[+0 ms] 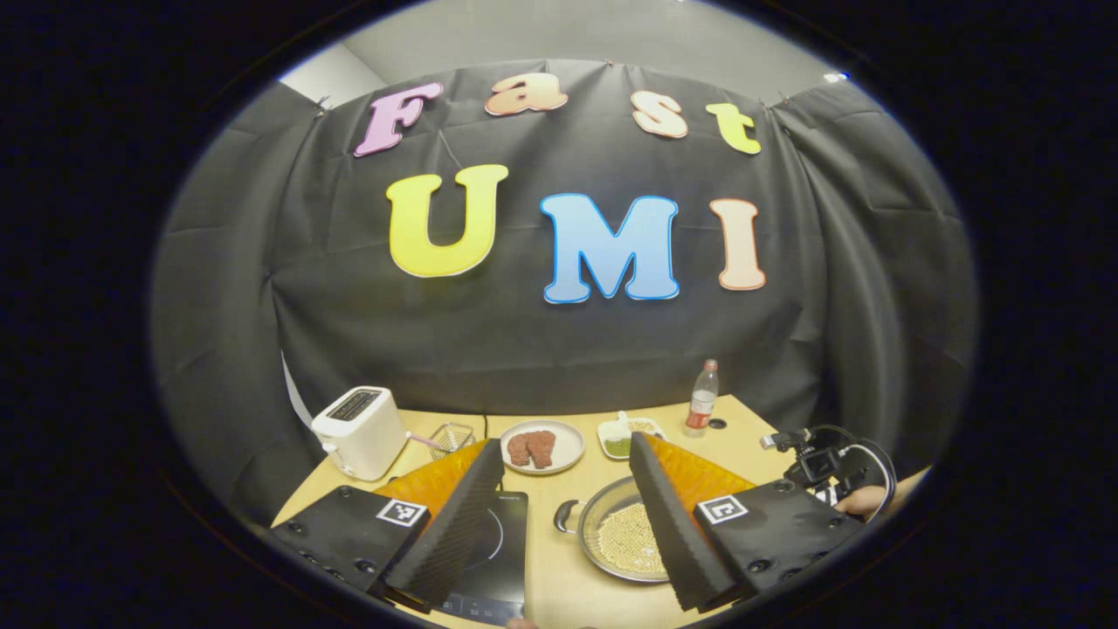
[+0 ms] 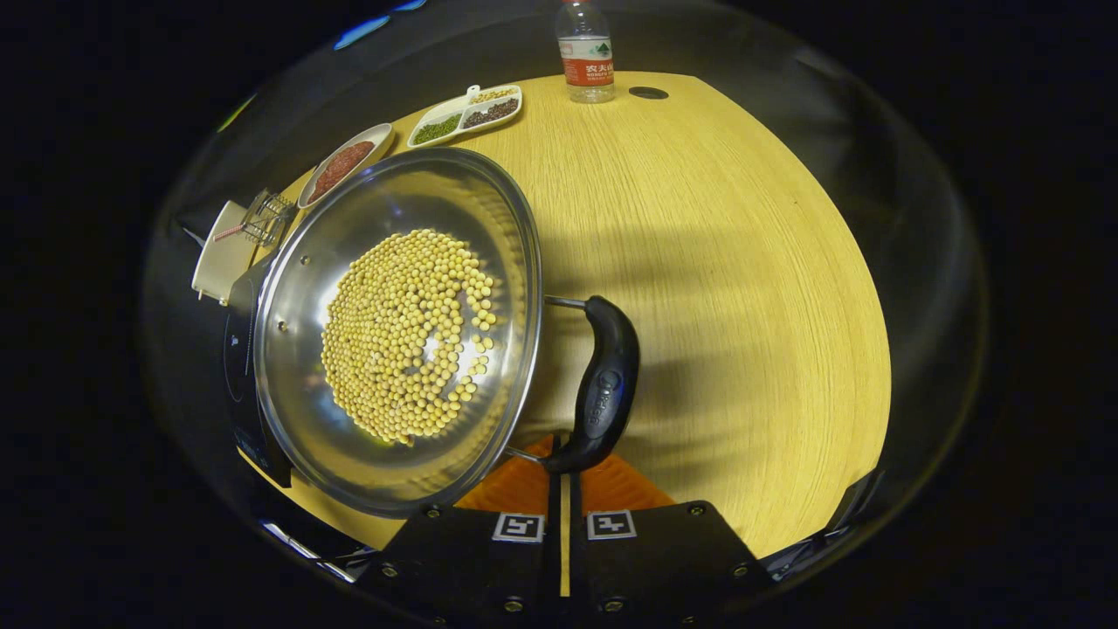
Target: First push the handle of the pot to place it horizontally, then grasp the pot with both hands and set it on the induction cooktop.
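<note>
From the left gripper view, the left gripper has its fingers wide open and holds nothing, while the pot of beans sits on the table just beside the induction cooktop, not on it yet. From the right gripper view, the right gripper looks closed, with its tips by the pot's black handle; I think the push is under way, and the two-handed lift is left to do.

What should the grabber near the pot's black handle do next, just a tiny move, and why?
Probably nudge the black handle sideways. The right gripper sits shut just below its lower end, the pot of beans still stands on the table beside the induction cooktop, and the left gripper is open, holding nothing, so lifting seems to come later.
</note>
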`<state>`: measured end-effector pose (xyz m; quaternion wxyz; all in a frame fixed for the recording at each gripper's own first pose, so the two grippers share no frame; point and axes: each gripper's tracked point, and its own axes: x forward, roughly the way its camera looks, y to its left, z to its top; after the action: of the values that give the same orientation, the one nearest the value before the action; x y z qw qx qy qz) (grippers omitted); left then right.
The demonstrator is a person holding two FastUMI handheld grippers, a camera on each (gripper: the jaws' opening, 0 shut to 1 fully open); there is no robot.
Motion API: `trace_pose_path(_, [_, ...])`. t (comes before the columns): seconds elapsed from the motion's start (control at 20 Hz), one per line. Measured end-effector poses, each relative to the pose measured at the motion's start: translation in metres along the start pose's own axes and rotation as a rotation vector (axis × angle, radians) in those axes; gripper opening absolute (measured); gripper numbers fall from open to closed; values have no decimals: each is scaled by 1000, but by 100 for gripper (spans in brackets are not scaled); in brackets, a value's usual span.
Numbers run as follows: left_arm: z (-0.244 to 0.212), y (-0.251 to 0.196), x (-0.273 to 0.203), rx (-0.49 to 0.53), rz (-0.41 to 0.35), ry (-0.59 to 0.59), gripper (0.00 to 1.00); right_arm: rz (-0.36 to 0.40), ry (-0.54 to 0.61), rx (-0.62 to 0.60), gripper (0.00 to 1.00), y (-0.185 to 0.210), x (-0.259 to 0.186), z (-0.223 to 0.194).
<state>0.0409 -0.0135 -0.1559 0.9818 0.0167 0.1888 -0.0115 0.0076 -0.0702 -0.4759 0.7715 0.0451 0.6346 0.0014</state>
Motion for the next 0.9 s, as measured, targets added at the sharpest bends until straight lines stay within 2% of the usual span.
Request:
trace_pose_path(0.5, [-6, -3, 8, 9, 27, 12, 99, -18, 7, -93, 4, -8, 16, 29])
trace_pose_path(0.55, [-6, -3, 10, 7, 30, 15, 96, -17, 5, -96, 4, -9, 16, 32])
trace_pose_path(0.75, [-12, -5, 16, -6, 38, 20, 99, -9, -20, -114, 4, -7, 9, 35])
trace_pose_path(0.8, [-14, -7, 17, -8, 40, 21, 94, -2, -35, -117, 0, -6, 5, 35])
trace_pose_path(0.9, [-20, -9, 22, -7, 38, 27, 97, 16, -80, -113, 11, -7, -4, 37])
